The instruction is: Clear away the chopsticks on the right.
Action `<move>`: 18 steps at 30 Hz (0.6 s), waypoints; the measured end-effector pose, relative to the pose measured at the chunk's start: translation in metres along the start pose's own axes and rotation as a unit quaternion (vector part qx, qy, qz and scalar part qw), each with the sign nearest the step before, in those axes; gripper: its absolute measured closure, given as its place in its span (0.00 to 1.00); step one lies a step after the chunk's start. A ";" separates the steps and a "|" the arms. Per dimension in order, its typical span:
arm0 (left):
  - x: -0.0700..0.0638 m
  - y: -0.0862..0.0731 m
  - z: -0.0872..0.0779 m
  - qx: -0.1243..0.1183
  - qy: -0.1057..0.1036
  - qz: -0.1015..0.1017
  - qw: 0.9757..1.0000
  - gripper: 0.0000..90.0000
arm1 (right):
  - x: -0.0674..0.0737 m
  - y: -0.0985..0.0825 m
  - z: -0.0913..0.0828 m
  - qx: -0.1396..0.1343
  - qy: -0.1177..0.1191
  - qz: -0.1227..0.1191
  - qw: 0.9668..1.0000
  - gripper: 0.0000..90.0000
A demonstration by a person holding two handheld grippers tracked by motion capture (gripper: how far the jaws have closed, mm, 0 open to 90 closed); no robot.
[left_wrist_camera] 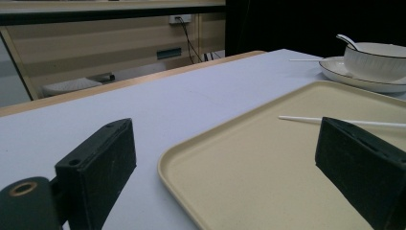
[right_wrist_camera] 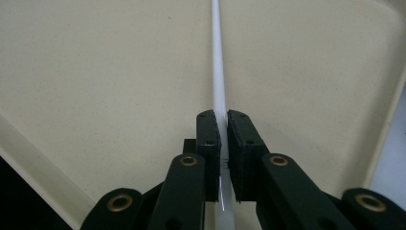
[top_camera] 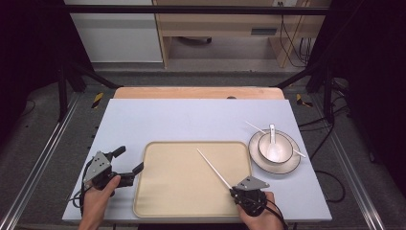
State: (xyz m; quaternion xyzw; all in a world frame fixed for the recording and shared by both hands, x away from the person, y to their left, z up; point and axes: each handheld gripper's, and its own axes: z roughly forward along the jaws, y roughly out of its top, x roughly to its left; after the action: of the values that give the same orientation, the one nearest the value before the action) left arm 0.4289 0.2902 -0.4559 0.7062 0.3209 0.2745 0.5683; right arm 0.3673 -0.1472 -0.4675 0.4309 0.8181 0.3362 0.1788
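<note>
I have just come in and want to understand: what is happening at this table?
A person works with two hand-held grippers. The right gripper is shut on a white chopstick over the beige tray. The left gripper is open at the tray's left edge. A second chopstick lies on the plate beside the bowl with its spoon.

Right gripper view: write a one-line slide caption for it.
Right claw shut on a white chopstick above the beige tray.

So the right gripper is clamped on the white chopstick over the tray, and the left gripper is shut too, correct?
Not quite: the left gripper is open, jaws wide apart in the left gripper view. The right gripper is clamped on the white chopstick over the tray.
</note>
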 end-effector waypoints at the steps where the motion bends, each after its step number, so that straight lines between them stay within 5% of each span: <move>1: 0.000 0.000 0.000 0.000 0.000 0.000 1.000 0.07 | 0.000 0.000 0.001 0.001 0.001 0.000 1.000 0.93; 16: 0.000 0.000 0.000 0.002 0.001 0.001 1.000 0.07 | -0.002 -0.003 -0.002 0.002 -0.007 0.013 1.000 0.92; 18: 0.000 0.000 0.000 0.000 0.001 0.000 1.000 0.07 | 0.002 -0.003 -0.002 -0.005 -0.002 0.020 1.000 0.81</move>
State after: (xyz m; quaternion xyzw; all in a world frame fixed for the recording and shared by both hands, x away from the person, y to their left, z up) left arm 0.4286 0.2902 -0.4557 0.7060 0.3215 0.2752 0.5678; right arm 0.3635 -0.1472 -0.4679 0.4466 0.8074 0.3430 0.1759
